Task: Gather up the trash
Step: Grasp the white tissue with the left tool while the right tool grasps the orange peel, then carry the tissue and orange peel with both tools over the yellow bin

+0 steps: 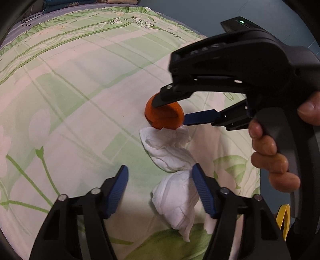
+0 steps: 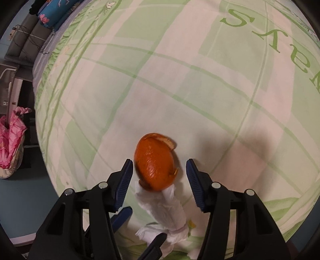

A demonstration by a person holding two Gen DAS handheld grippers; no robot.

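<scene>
An orange peel (image 1: 165, 117) lies on the green and white bedsheet (image 1: 80, 90), touching a crumpled white tissue (image 1: 170, 152). My right gripper (image 1: 170, 112) is open, its fingers on either side of the peel; in the right wrist view the peel (image 2: 155, 165) sits between the open pads of my right gripper (image 2: 160, 176), with the tissue (image 2: 166, 212) just below it. My left gripper (image 1: 160, 190) is open over the near end of the tissue, whose lower part (image 1: 178, 202) lies against the right pad. The left gripper's fingertips (image 2: 124, 218) show low in the right wrist view.
The bed's near edge runs along the bottom of both views. A pink bag (image 2: 10, 140) sits on the floor left of the bed. A blue patterned pillow (image 2: 54, 14) lies at the bed's far end. A yellow object (image 1: 283, 218) shows at the lower right.
</scene>
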